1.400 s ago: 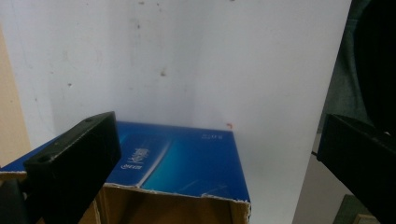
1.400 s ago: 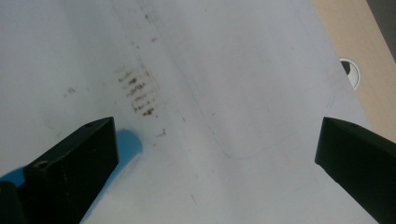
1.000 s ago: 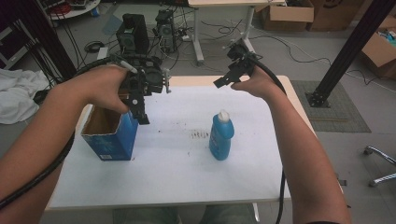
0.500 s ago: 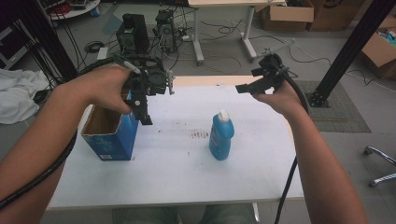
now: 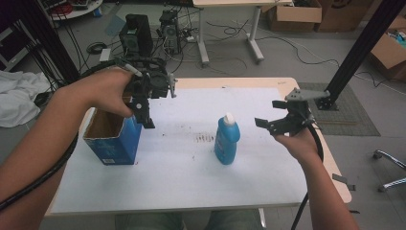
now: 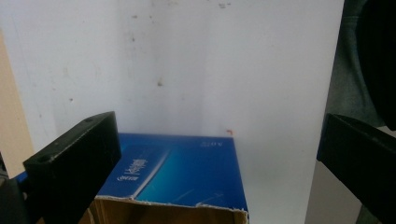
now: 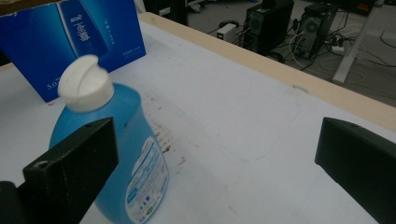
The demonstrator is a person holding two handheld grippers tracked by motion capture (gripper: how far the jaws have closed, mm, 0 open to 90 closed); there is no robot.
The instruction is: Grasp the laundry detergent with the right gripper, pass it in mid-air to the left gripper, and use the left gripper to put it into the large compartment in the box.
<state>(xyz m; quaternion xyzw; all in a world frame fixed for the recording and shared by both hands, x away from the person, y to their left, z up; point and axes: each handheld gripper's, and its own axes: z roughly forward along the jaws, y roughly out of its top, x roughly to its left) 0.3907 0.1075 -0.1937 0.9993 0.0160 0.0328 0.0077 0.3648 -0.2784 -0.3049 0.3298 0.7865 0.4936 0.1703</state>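
A blue carton (image 5: 115,143) with its top open stands at the table's left. My left gripper (image 5: 143,117) hangs over the carton's right rim, pointing down, open and holding nothing. In the left gripper view the jaws stand wide apart (image 6: 219,140) above the carton's blue side (image 6: 187,172). A blue detergent bottle (image 5: 226,143) with a white cap stands upright mid-table. My right gripper (image 5: 268,113) floats to the right of it, open and apart from it. In the right gripper view (image 7: 217,140) the bottle (image 7: 135,154) stands close behind the left jaw, with the carton (image 7: 70,42) beyond.
A white sheet (image 5: 191,182) covers the wooden table, with brown stains (image 5: 206,139) left of the bottle. Computer towers (image 5: 139,31) and cables lie on the floor beyond the far edge. A black post (image 5: 356,52) rises at the right.
My right gripper has swung from above the table's far edge to the right and nearer, down to the bottle's right side. The left gripper has barely moved.
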